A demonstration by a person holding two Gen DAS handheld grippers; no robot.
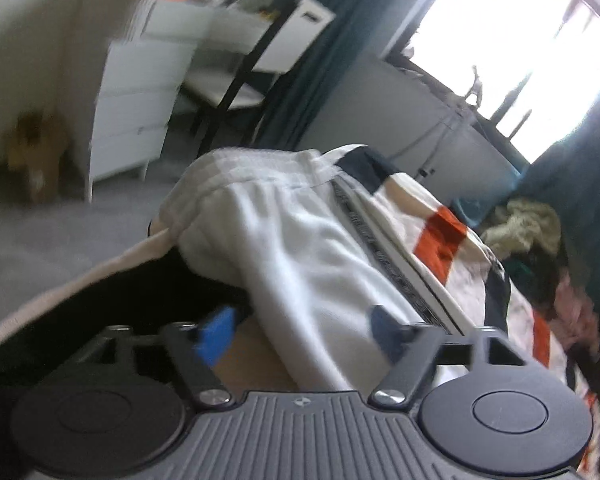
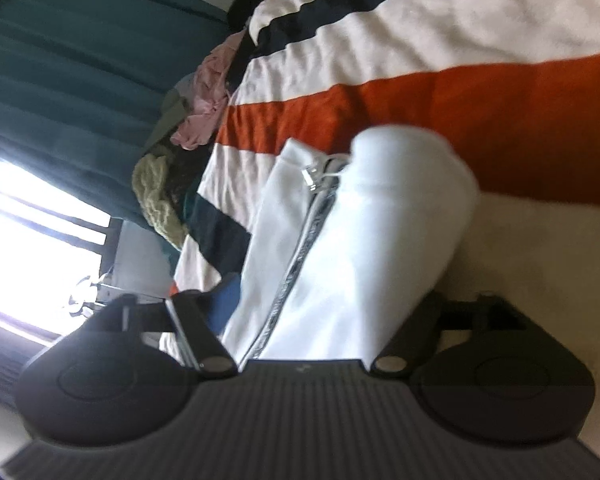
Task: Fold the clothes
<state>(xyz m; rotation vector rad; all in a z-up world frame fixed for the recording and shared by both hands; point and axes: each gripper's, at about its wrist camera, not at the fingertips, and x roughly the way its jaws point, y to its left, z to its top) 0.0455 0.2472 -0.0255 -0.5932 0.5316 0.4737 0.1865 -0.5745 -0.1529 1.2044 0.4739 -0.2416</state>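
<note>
Folded garment (image 2: 340, 240) on bedspread (image 2: 500, 92), clothes pile (image 2: 160, 192) behind.

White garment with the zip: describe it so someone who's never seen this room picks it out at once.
Start at the bed with the striped cover in orange, navy and cream. On it, nearest the cameras, lies the white zip-up garment, folded over, a dark-edged zipper running its length. It is the only white piece; the other clothes sit crumpled in a mixed pile at the bed's edge by the teal curtain.

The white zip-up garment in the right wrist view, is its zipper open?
No, the white zip-up garment shows its zipper closed up to the pull.
</note>
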